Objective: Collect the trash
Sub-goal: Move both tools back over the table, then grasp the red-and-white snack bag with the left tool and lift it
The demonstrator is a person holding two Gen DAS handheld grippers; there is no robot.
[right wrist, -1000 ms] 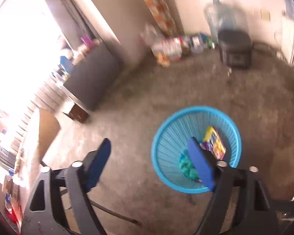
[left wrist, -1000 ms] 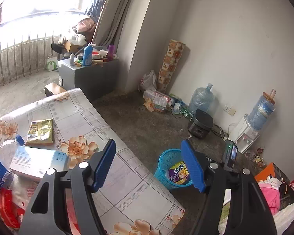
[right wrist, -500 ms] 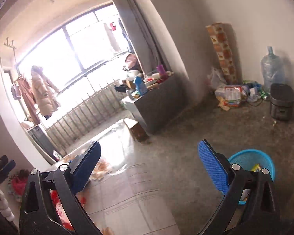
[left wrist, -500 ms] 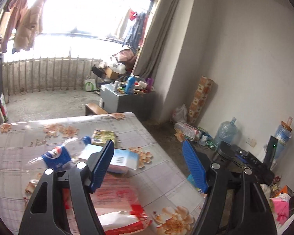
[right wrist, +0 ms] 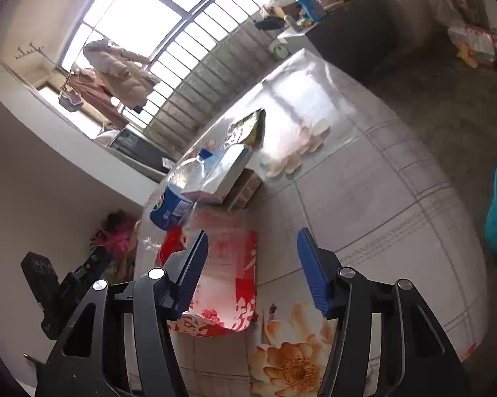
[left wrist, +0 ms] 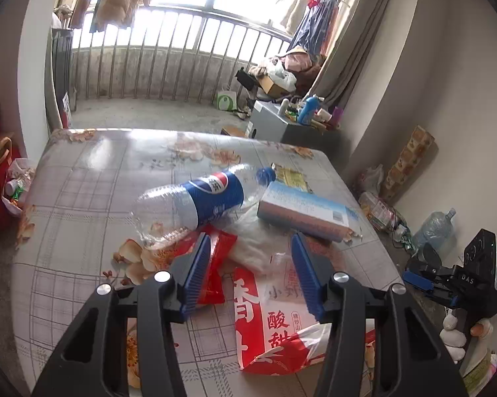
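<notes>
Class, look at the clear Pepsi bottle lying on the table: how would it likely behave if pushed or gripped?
The Pepsi bottle looks empty, so probably light. Lying on its round side, it would likely roll when nudged. Its thin clear wall may dent under a grip.

Table (left wrist: 82,198) carries a glossy floral, grid-patterned cover. Lying on it, clustered toward one side: clear plastic bottle (left wrist: 198,201), on its side, blue label and blue cap; flat pale-blue box (left wrist: 303,211) just beside the cap end; yellow-green packet (left wrist: 291,175) beyond the box, nearer the window. Large red-and-white snack bag (left wrist: 274,324) lies nearest the camera, touching a small red wrapper (left wrist: 215,264) at the bottle's base. A crumpled clear plastic film (left wrist: 251,241) lies between bag and bottle.
</notes>
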